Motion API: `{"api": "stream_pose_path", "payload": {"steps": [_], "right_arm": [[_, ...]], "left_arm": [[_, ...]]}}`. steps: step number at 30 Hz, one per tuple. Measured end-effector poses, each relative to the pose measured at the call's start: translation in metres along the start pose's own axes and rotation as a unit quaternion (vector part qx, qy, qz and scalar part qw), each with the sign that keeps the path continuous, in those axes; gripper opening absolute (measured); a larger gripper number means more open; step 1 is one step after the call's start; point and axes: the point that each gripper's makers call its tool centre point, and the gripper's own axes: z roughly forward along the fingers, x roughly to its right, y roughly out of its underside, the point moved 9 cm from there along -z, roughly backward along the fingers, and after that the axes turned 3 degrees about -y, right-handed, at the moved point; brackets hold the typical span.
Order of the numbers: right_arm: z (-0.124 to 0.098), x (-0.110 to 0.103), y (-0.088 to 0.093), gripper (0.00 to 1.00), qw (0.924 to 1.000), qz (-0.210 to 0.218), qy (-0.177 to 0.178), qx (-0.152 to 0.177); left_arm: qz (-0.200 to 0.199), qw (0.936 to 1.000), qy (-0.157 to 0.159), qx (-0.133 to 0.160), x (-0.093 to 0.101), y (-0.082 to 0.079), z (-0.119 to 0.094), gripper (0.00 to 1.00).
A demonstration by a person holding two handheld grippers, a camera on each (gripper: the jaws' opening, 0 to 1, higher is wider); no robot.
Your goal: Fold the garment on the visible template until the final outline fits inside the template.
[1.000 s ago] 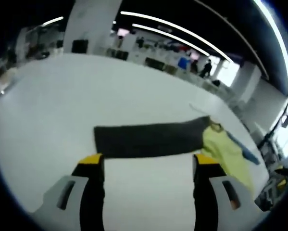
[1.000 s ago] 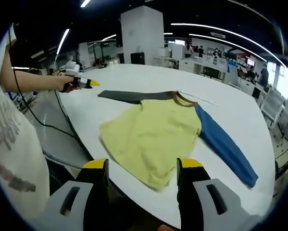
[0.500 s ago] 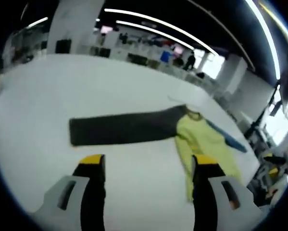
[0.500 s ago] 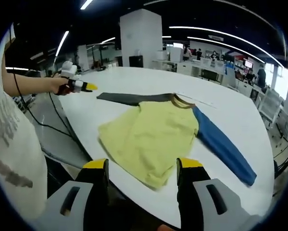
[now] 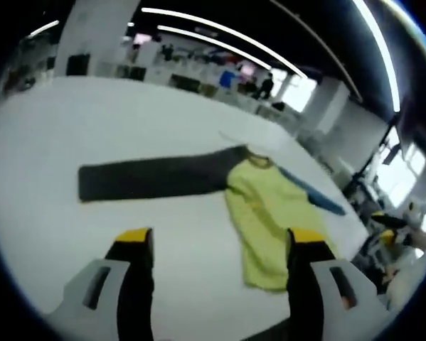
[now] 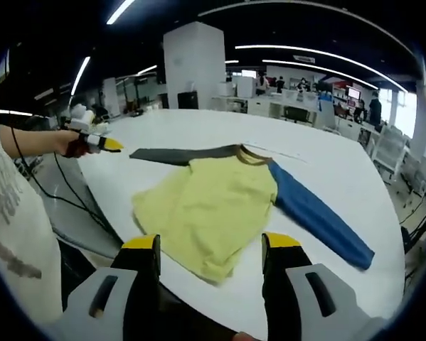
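Observation:
A long-sleeved shirt lies flat on the white table (image 6: 341,167). It has a yellow body (image 6: 205,206), a dark grey sleeve (image 6: 173,154) and a blue sleeve (image 6: 316,217). In the left gripper view the grey sleeve (image 5: 148,177) stretches left and the yellow body (image 5: 259,213) lies to the right. My left gripper (image 5: 220,245) is open, above the table short of the grey sleeve, and holds nothing. In the right gripper view it (image 6: 92,140) hovers near the sleeve's cuff, held by a hand. My right gripper (image 6: 211,245) is open over the shirt's hem, off the cloth.
A person's white shirt (image 6: 13,227) fills the left edge, and a black cable (image 6: 81,202) hangs beside the table's rim. A thin pale strip (image 6: 287,152) lies beyond the collar. Desks, a pillar and people stand far behind.
The left gripper view has swung right, bringing the yellow body and blue sleeve into sight. In the right gripper view, the left gripper has drifted slightly away from the cuff. The shirt lies unmoved.

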Motion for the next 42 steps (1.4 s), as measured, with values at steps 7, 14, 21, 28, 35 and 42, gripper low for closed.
{"api": "stream_pose_path", "payload": {"steps": [7,14,21,28,35,42], "right_arm": [[0.005,0.000,0.002,0.58,1.0000,-0.007,-0.006,-0.001],[0.006,0.005,0.000,0.58,0.9999,0.003,-0.001,0.013],[0.004,0.008,0.005,0.59,0.9999,0.009,0.000,0.013],[0.002,0.009,0.015,0.59,0.9999,0.012,0.002,0.003],[0.003,0.005,0.021,0.59,0.9998,0.021,0.002,-0.002],[0.007,0.001,0.025,0.59,0.9997,0.025,-0.005,-0.007]], "left_arm": [[0.006,0.9988,0.045,-0.017,0.019,0.018,0.002,0.72],[-0.004,0.9984,0.054,-0.014,0.025,0.026,0.000,0.72],[-0.019,0.9975,0.069,-0.001,0.031,0.027,-0.003,0.71],[0.005,0.9981,0.059,-0.015,0.031,0.037,-0.002,0.69],[0.000,0.9973,0.066,-0.033,0.033,0.051,0.001,0.69],[-0.005,0.9975,0.063,-0.030,0.029,0.054,-0.002,0.69]]}}
